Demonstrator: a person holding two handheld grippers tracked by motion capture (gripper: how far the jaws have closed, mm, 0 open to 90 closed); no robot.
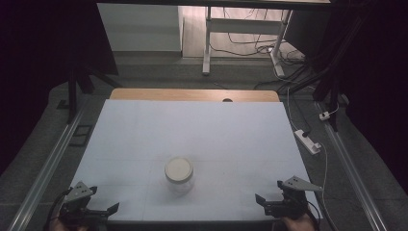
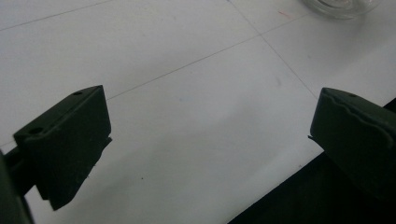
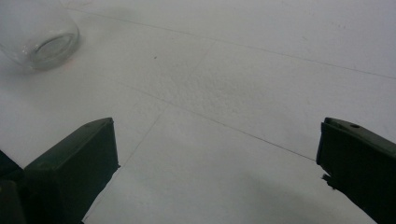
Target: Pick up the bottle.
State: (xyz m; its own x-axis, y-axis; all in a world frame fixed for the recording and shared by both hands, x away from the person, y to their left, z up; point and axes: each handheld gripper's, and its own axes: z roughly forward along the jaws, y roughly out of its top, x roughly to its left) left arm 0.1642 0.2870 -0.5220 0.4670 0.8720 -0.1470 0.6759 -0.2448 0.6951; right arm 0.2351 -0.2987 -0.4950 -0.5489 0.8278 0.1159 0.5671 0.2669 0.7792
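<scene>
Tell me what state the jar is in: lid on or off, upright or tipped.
Lid on, upright. The high view shows the jar standing on the table with its round pale lid on top.

No legible text, no labels, no brand marks, no numbers, no signs, jar lid point(image 1: 179, 169) plain, table point(image 1: 144, 134) surface unmarked save faint lines

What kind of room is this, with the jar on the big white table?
Probably a lab or workshop set up for recording. A bare white table holds just one glass jar, metal rails run along the floor, and cables and a power strip lie beside it.
</scene>
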